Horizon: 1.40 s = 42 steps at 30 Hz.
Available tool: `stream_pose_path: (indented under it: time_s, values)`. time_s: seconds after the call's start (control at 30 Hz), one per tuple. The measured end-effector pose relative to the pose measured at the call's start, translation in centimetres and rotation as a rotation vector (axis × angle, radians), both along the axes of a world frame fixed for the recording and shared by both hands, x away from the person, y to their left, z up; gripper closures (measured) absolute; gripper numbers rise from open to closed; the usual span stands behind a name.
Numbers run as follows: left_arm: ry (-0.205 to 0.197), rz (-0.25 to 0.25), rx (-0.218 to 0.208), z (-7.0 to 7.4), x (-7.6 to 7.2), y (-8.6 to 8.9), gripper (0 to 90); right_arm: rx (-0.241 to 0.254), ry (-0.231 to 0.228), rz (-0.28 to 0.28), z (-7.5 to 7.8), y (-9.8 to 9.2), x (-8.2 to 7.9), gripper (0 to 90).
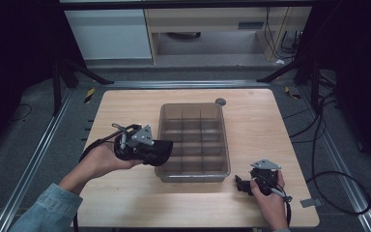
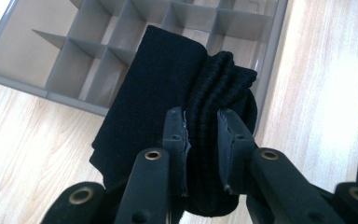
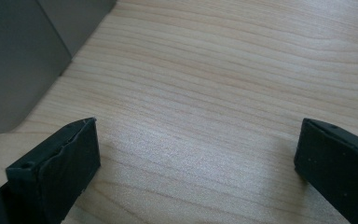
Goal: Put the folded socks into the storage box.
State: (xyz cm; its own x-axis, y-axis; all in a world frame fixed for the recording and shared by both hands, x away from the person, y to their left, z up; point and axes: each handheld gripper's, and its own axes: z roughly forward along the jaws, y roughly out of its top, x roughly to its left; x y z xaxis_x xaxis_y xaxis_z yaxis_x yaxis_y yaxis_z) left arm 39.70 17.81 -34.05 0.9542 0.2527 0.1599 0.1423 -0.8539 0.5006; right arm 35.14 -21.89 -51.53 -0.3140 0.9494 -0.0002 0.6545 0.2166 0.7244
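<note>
Step in hand: we judged this to be the carry, with a folded black sock (image 2: 177, 88) brought to the divided tray (image 1: 224, 145) and not yet let go.
Left tongs (image 2: 203, 135): we saw the jaws drawn close and pressing on the ribbed, bunched end of the sock, which was squeezed between the pads; the flat folded part hung forward of them.
Where the sock was: in the high view it was held at the tray's left wall (image 1: 157, 150), toward the near corner; in the left gripper view it hung over the tray's rim, with part of it above the compartments and part above the bare surface (image 2: 317, 93). We could not tell whether it touched the rim.
Right tongs (image 3: 196, 154): we saw the jaws standing wide apart with nothing between them, low over the wood just beside the tray's near right corner (image 3: 18, 70); the right hand (image 1: 270, 195) rested there.
Tray: grey and see-through, split by dividers into a grid of cells; the cells we could make out looked empty.
Next move, as we judged it: shift the sock farther in until it sat squarely above one cell, lower the loose fold between the dividers, then open the jaws.
What that called for: keeping the hanging fold from draping across a divider or back over the wall.
</note>
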Motion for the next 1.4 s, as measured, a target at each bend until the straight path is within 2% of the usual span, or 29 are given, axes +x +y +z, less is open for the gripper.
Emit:
stream_pose_path:
  time_s: [0.17, 0.47, 0.7, 0.87, 1.2, 1.33, 1.4]
  values:
    - [-0.001, 0.006, 0.009, 0.1, 0.0, -0.6, 74.7, 0.000, 0.000, 0.000, 0.0, 0.0, 0.0, 0.4]
    - [-0.013, 0.002, 0.049, 0.3, -1.0, -1.5, 74.6, 0.000, 0.000, 0.000, 0.0, 0.0, 0.0, 0.4]
    - [0.004, -0.015, 0.042, -0.4, -0.7, -2.1, 74.6, 0.002, 0.002, -0.001, 0.0, 0.0, 0.0, 0.4]
    - [0.023, -0.008, 0.045, -1.3, -0.4, -2.2, 74.5, 0.000, 0.000, 0.000, 0.0, 0.0, 0.0, 0.3]
    - [0.059, -0.016, 0.065, -1.7, -0.1, -3.1, 74.2, 0.003, 0.002, -0.001, 0.0, 0.0, 0.0, 0.4]
    - [0.051, -0.022, 0.092, -2.2, -0.3, -3.7, 73.9, 0.000, 0.000, 0.001, 0.0, 0.0, 0.0, 0.3]
    - [0.066, -0.028, 0.089, -2.5, -0.2, -3.9, 73.8, 0.003, 0.000, 0.000, 0.0, 0.0, 0.0, 0.4]
